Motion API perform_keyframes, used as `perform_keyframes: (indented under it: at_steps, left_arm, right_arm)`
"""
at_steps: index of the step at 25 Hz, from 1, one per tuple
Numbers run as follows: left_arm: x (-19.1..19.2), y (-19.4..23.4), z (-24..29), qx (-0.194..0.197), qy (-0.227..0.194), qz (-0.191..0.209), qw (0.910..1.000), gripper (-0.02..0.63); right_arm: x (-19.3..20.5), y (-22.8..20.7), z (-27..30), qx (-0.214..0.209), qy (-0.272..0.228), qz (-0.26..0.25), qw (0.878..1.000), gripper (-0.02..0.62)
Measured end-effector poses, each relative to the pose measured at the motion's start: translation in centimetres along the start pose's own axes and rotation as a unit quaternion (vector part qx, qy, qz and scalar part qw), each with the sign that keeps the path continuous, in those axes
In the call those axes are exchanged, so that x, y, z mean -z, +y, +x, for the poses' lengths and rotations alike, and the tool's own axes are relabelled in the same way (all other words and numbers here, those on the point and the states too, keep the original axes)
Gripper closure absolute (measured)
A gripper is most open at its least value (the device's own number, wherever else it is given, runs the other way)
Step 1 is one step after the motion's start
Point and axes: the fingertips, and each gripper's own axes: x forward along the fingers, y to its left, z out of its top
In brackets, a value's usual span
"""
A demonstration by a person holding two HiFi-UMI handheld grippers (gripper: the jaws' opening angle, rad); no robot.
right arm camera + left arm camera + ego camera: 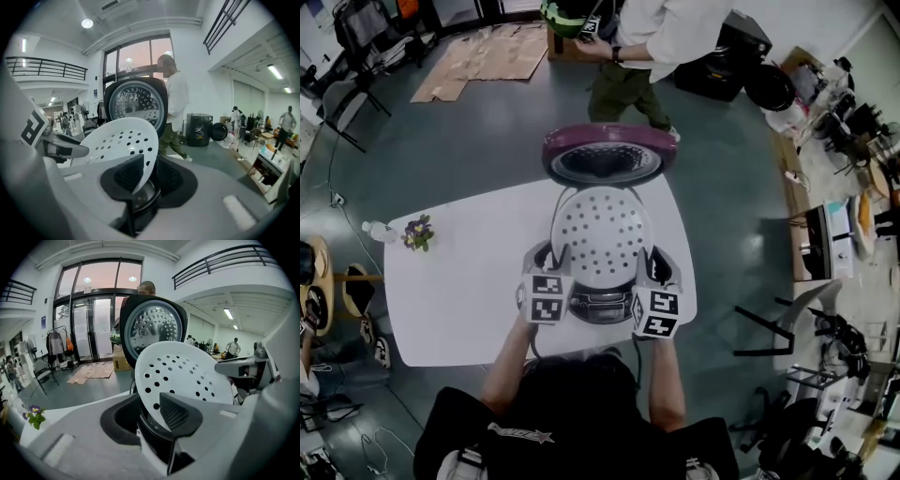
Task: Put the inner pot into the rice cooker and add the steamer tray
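Note:
The rice cooker (600,305) stands on the white table (459,300) with its magenta-rimmed lid (602,155) raised at the far side. A white perforated steamer tray (602,234) hangs tilted over the cooker's mouth. My left gripper (546,255) is shut on the tray's left rim and my right gripper (654,258) on its right rim. In the left gripper view the tray (183,376) passes between the pads of the left gripper (147,413). The right gripper (143,176) pinches the tray's edge (122,140) likewise. Under the tray, the inner pot's rim (140,193) shows inside the cooker.
A person (642,42) stands on the floor just beyond the open lid. A small flower bunch (418,232) and a plastic bottle (379,230) sit at the table's left end. Flattened cardboard (487,56) lies on the floor; a black frame (769,328) stands right of the table.

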Motion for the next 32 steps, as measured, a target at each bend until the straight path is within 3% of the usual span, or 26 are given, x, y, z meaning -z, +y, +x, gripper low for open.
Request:
perform_keyframes:
  at_steps: [4, 19, 27, 32]
  left_arm:
    - [1.2, 0.7, 0.4, -0.008, 0.033, -0.005, 0.9994, 0.469]
    - [3.3, 0.8, 1.3, -0.023, 0.095, 0.009, 0.9952, 0.456]
    - [3.7, 0.5, 1.5, -0.027, 0.102, 0.021, 0.9941, 0.448]
    - [3.7, -0.1, 1.5, -0.027, 0.104, 0.050, 0.9930, 0.411]
  right_arm:
    - [0.6, 0.6, 1.2, -0.014, 0.021, 0.002, 1.000, 0.506]
    - [2.9, 0.8, 2.8, -0.025, 0.082, -0.003, 0.996, 0.505]
    - [3.9, 0.5, 3.2, -0.027, 0.101, -0.005, 0.995, 0.500]
    - [3.9, 0.5, 3.0, -0.034, 0.100, -0.005, 0.994, 0.482]
